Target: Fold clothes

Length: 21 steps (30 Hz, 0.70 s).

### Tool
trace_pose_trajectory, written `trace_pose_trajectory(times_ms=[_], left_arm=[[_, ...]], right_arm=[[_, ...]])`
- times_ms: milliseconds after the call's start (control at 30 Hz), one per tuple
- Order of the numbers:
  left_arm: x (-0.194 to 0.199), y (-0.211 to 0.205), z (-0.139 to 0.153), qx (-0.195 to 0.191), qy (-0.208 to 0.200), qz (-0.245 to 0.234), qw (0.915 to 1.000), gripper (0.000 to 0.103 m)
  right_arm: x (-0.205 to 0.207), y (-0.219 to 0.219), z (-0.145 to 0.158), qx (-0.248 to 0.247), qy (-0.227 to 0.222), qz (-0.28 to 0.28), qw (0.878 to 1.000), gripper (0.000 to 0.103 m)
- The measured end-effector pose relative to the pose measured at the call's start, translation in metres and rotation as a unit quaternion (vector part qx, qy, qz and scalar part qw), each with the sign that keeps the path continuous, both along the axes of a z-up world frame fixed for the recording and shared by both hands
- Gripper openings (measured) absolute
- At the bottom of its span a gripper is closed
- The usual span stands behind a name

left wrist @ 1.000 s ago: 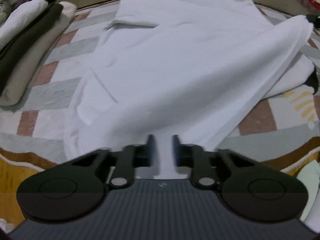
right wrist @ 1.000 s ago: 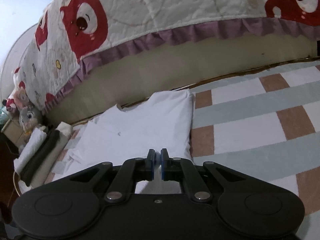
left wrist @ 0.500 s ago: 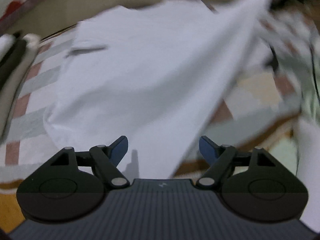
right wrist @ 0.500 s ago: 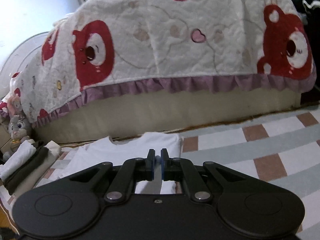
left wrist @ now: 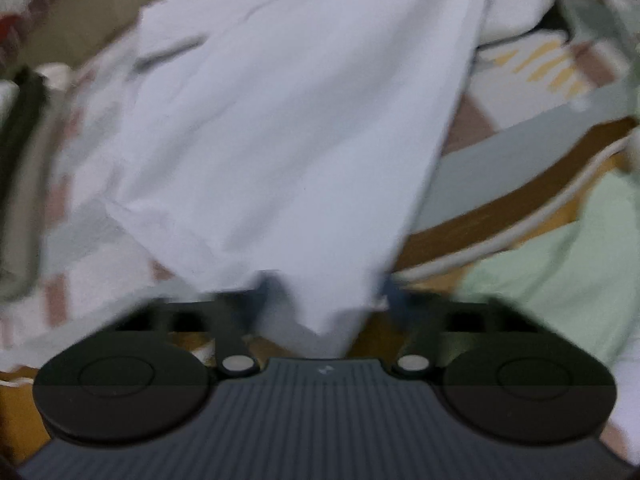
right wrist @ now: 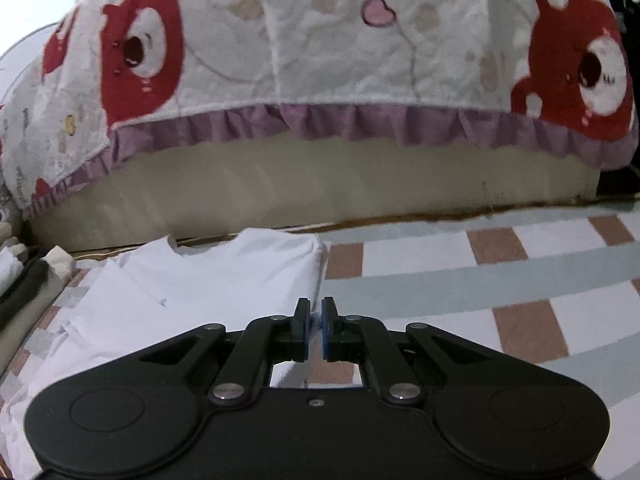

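A white T-shirt (left wrist: pixel 288 120) lies partly spread on the checked rug, one side raised in a long fold toward the upper right. The left wrist view is blurred. My left gripper (left wrist: pixel 326 296) is open, and the shirt's near corner hangs in the gap between its blue fingertips (left wrist: pixel 264 292). In the right wrist view the white T-shirt (right wrist: pixel 208 280) lies flat at the left, neck hole toward the bed. My right gripper (right wrist: pixel 316 320) is shut on the shirt's right edge, a thin strip of cloth showing between its pads.
A bed with a red bear quilt (right wrist: pixel 320 60) rises just behind the checked rug (right wrist: pixel 480 280). A stack of folded clothes (right wrist: pixel 24 280) sits at the left, seen also as folded clothes (left wrist: pixel 16 160). Pale green cloth (left wrist: pixel 560 248) lies on the wooden floor (left wrist: pixel 500 200) at the right.
My left gripper let go of the shirt's hem and opened, then swung right and nearer the shirt's corner. The right gripper stayed shut on the shirt and tilted up toward the bed.
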<state>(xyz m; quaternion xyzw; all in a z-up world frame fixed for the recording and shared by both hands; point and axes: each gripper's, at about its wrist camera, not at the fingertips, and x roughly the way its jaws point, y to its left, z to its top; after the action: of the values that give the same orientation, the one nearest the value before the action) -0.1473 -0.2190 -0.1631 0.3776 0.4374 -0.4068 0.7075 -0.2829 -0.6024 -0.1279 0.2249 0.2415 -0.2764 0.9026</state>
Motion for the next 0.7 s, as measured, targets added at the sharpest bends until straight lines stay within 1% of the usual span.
trace_pose_trajectory(times_ms=[33, 100, 133, 167, 200, 267, 367, 467, 533, 633, 700], left_arm=[[0.001, 0.003, 0.001, -0.003, 0.006, 0.001, 1.0000, 0.011], [-0.002, 0.003, 0.002, -0.005, -0.004, -0.001, 1.0000, 0.006], [-0.003, 0.004, 0.004, -0.008, -0.019, 0.005, 0.9998, 0.004], [-0.002, 0.004, 0.009, -0.016, -0.051, 0.017, 0.9984, 0.004], [0.001, 0.005, 0.016, -0.031, -0.092, 0.026, 0.9949, 0.004], [0.019, 0.006, 0.030, -0.054, -0.140, 0.051, 0.9874, 0.004], [0.061, 0.008, 0.053, -0.089, -0.154, 0.106, 0.9783, 0.004], [0.104, 0.005, 0.066, -0.112, -0.179, 0.139, 0.9674, 0.004], [0.134, 0.001, 0.069, -0.129, -0.183, 0.162, 0.9613, 0.005], [0.167, -0.005, 0.061, -0.156, -0.163, 0.190, 0.9555, 0.007], [0.180, 0.004, 0.053, -0.181, -0.124, 0.218, 0.9511, 0.008]], right_arm=[[0.001, -0.003, -0.003, 0.005, 0.002, -0.002, 1.000, 0.005], [0.000, -0.004, -0.004, 0.014, 0.004, -0.002, 1.000, 0.006], [-0.001, -0.005, -0.004, 0.018, 0.001, -0.001, 1.000, 0.006], [-0.002, -0.005, -0.004, 0.021, -0.003, 0.000, 1.000, 0.006], [-0.003, -0.004, -0.002, 0.023, -0.010, 0.005, 1.000, 0.006], [-0.004, 0.002, 0.004, 0.007, -0.033, 0.028, 0.999, 0.006], [-0.002, 0.011, 0.015, -0.010, -0.053, 0.050, 0.997, 0.006], [0.000, 0.012, 0.015, -0.011, -0.047, 0.045, 0.998, 0.006], [0.001, 0.005, 0.007, 0.002, -0.030, 0.029, 0.999, 0.006], [0.003, -0.002, -0.004, 0.019, -0.007, 0.012, 1.000, 0.006], [0.007, -0.004, -0.011, 0.021, 0.009, 0.009, 1.000, 0.006]])
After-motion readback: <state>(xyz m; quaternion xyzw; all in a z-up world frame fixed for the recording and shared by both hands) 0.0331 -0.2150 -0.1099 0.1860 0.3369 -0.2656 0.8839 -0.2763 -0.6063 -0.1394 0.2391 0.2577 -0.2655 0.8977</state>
